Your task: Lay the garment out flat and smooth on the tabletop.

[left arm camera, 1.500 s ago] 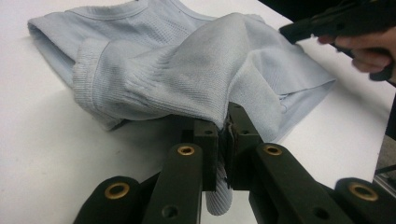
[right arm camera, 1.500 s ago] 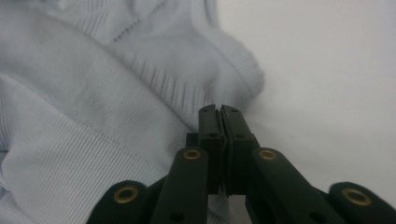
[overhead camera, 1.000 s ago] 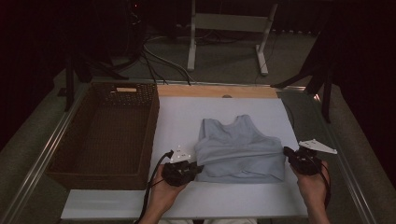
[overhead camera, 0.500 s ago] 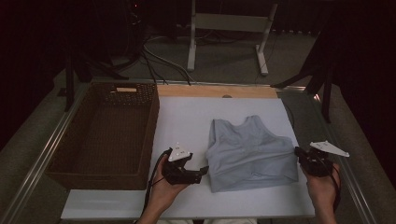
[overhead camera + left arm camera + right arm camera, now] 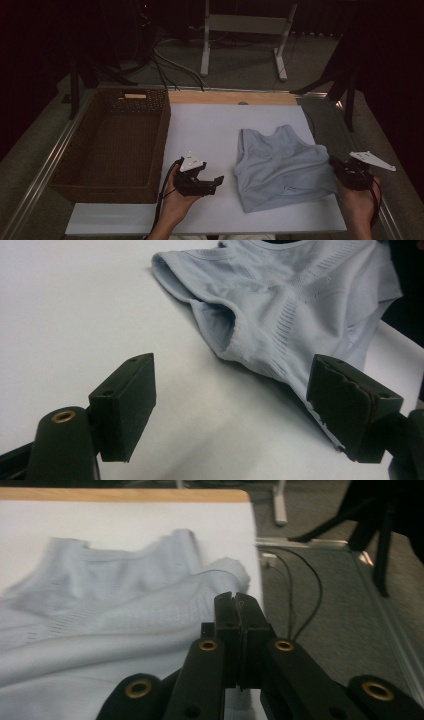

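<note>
Your left gripper (image 5: 212, 181) is resting with jaws spread and nothing between them, having just opened; the pale blue knitted sleeveless top (image 5: 280, 167) is lying flat just ahead of its tips. Your right gripper (image 5: 336, 167) is pinching that top's edge, jaws pressed together. A brown wicker basket (image 5: 112, 140) is sitting behind your left gripper.

My table: white top, two things on it.
I see the white table (image 5: 210, 130) bearing a brown wicker basket (image 5: 110, 145) at nine o'clock and a pale blue top (image 5: 280, 165) at four o'clock, well apart.
</note>
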`<action>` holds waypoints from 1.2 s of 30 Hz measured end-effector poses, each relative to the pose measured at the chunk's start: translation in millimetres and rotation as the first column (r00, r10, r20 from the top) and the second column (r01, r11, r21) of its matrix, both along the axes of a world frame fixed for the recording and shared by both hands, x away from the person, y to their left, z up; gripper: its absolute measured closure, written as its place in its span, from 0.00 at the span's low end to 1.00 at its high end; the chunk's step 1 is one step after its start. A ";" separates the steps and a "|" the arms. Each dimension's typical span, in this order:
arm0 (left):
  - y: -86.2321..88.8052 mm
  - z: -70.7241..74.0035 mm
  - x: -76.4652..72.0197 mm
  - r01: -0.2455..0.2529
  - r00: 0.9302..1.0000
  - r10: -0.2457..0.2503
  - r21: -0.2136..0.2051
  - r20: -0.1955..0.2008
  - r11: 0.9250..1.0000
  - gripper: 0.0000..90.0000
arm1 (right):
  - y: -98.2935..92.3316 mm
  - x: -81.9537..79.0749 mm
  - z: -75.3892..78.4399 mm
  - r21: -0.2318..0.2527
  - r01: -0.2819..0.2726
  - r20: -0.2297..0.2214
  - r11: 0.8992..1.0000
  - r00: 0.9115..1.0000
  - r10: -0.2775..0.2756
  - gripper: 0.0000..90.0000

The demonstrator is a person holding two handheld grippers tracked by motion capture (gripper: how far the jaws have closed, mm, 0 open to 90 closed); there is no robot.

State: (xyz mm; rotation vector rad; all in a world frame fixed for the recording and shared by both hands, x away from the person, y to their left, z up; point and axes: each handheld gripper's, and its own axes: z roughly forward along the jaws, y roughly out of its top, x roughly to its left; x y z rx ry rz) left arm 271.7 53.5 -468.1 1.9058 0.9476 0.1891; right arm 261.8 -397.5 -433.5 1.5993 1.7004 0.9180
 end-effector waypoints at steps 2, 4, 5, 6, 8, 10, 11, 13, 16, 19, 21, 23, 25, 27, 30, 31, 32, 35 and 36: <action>-0.4 0.2 0.2 0.002 1.000 -0.002 -0.006 -0.002 1.000 0.24 | 7.9 -0.5 3.6 0.015 -0.038 0.014 0.999 0.999 0.037 1.00; -1.2 1.7 0.1 0.002 1.000 -0.002 -0.008 0.003 1.000 0.24 | 17.6 -0.4 7.2 0.025 -0.072 0.024 0.997 0.997 0.071 1.00; -1.5 2.2 0.1 0.002 1.000 -0.002 -0.009 0.005 1.000 0.24 | 22.8 -0.2 9.1 0.026 -0.089 0.031 0.996 0.996 0.088 1.00; -1.5 2.7 0.2 0.003 1.000 -0.003 -0.010 0.007 1.000 0.24 | 28.1 0.1 11.1 0.030 -0.107 0.037 0.994 0.994 0.106 1.00; -1.2 3.5 0.5 0.004 1.000 -0.004 -0.016 0.008 1.000 0.24 | 39.0 0.9 15.0 0.031 -0.140 0.046 0.990 0.989 0.138 1.00; -0.8 4.3 0.8 0.005 1.000 -0.005 -0.022 0.008 1.000 0.24 | 49.7 2.2 18.5 0.044 -0.180 0.054 0.983 0.983 0.178 1.00; -0.5 4.8 0.9 0.004 1.000 -0.003 -0.023 0.010 1.000 0.24 | 56.0 2.8 20.0 0.048 -0.197 0.059 0.979 0.979 0.194 1.00; 0.1 6.1 1.4 0.001 1.000 -0.001 -0.030 0.010 1.000 0.24 | 69.2 4.0 22.8 0.043 -0.235 0.064 0.971 0.971 0.232 1.00; 0.6 8.7 2.5 -0.006 1.000 0.006 -0.036 0.014 0.999 0.24 | 90.0 5.6 26.9 0.038 -0.289 0.073 0.957 0.956 0.285 1.00; 1.1 12.1 4.4 -0.010 1.000 0.010 -0.044 0.014 0.999 0.25 | 111.3 7.5 28.6 0.025 -0.341 0.073 0.940 0.938 0.338 1.00; 1.0 14.6 6.1 -0.016 1.000 0.017 -0.043 0.015 0.999 0.25 | 124.9 8.6 28.1 0.021 -0.371 0.069 0.928 0.927 0.369 1.00; 0.2 17.1 8.1 -0.016 1.000 0.016 -0.050 0.013 0.999 0.25 | 139.1 8.9 26.0 0.016 -0.401 0.063 0.916 0.915 0.399 1.00; -1.9 19.9 10.2 -0.015 1.000 0.016 -0.050 0.015 0.999 0.25 | 149.5 8.2 24.0 0.009 -0.426 0.056 0.905 0.904 0.424 1.00; -4.5 22.9 12.4 -0.014 1.000 0.015 -0.048 0.016 0.999 0.25 | 160.1 6.7 21.8 -0.005 -0.455 0.053 0.891 0.889 0.454 1.00; -8.1 27.0 15.7 -0.013 1.000 0.013 -0.055 0.014 0.998 0.25 | 172.3 4.2 18.7 -0.014 -0.490 0.044 0.872 0.871 0.490 1.00; -9.0 28.0 16.8 -0.011 1.000 0.012 -0.061 0.015 0.998 0.28 | 175.6 3.3 17.7 -0.017 -0.499 0.043 0.867 0.866 0.499 1.00; -9.0 28.0 16.8 -0.011 1.000 0.012 -0.061 0.015 0.998 0.30 | 175.6 3.3 17.7 -0.017 -0.499 0.043 0.867 0.866 0.499 1.00; -13.0 31.5 21.5 -0.010 1.000 0.011 -0.070 0.012 0.997 0.31 | 187.4 -1.3 13.3 -0.023 -0.536 0.032 0.844 0.843 0.537 1.00; -13.9 32.1 22.8 -0.008 1.000 0.009 -0.077 0.009 0.997 0.31 | 190.2 -2.7 12.0 -0.020 -0.546 0.026 0.837 0.837 0.547 1.00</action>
